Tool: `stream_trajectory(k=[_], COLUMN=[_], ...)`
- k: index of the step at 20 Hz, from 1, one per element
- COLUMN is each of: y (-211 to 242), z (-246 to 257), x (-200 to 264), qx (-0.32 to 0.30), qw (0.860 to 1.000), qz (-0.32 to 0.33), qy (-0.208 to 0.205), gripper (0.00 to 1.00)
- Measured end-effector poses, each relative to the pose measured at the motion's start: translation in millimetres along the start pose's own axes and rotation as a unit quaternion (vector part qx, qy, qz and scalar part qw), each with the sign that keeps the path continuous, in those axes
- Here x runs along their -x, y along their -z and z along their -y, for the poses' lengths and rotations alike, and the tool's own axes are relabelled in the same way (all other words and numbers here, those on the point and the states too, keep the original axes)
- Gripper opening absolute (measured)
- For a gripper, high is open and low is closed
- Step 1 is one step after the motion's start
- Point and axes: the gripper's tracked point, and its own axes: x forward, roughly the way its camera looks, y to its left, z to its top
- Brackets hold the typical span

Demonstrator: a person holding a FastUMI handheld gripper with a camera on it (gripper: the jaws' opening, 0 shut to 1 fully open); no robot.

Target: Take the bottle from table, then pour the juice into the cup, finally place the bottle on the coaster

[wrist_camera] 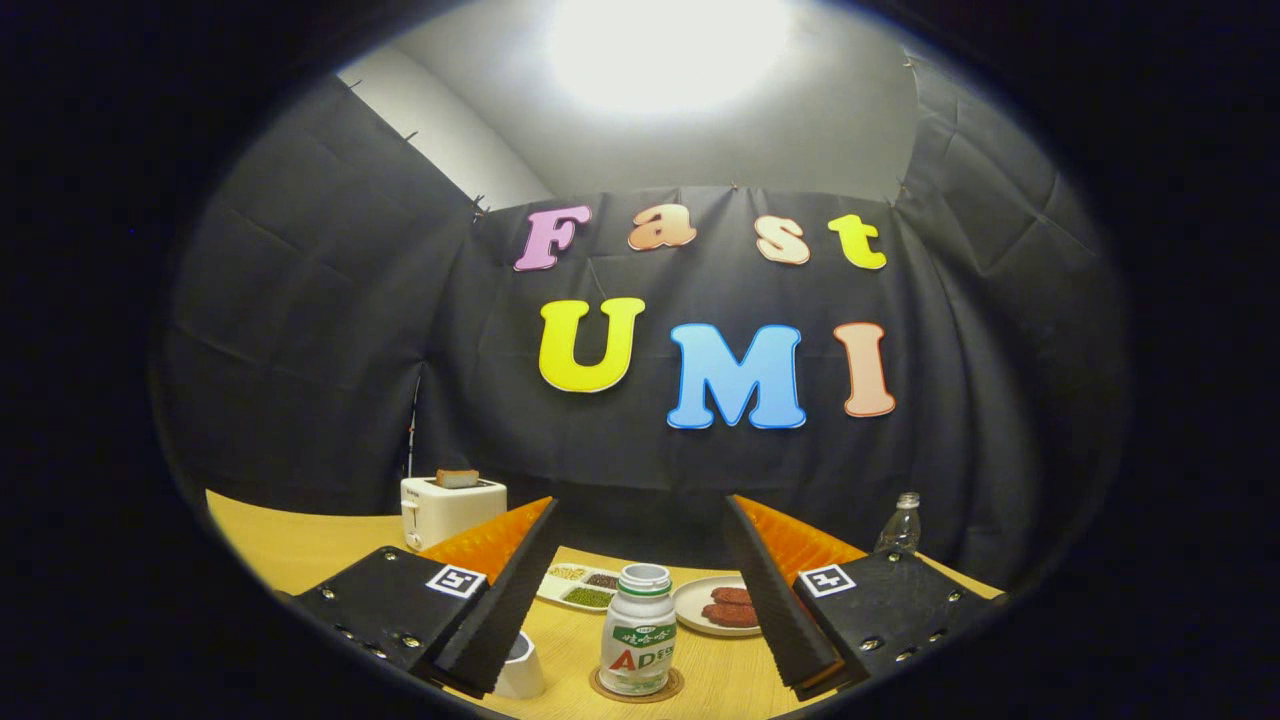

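Pale wooden counter (300, 550) carries the small white plastic bottle (638, 630) upright on its round brown coaster (672, 688), between the wide-open, empty hand-held gripper (640, 610) fingers, suggesting the task is finished.

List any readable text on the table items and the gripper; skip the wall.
Nothing can be quoted with confidence.
Juice bottle, standing on the coaster: the label has print, too blurred to quote.
Toaster: small mark near the top, too small to read.
Gripper, open with a finger on either side of the juice bottle: square coded markers, no words.
Clear bottle: no legible text.
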Motion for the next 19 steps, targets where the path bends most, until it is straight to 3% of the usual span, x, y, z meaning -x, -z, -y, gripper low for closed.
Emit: stream_trajectory(k=[9,19], y=[-50.0,-14.2], z=[73.8,205.4], x=[38.8,100.7], qx=[-0.008,-0.025], qw=[0.998,0.992], qz=[0.046,0.051], qy=[0.046,0.111], gripper=[0.98,0.98])
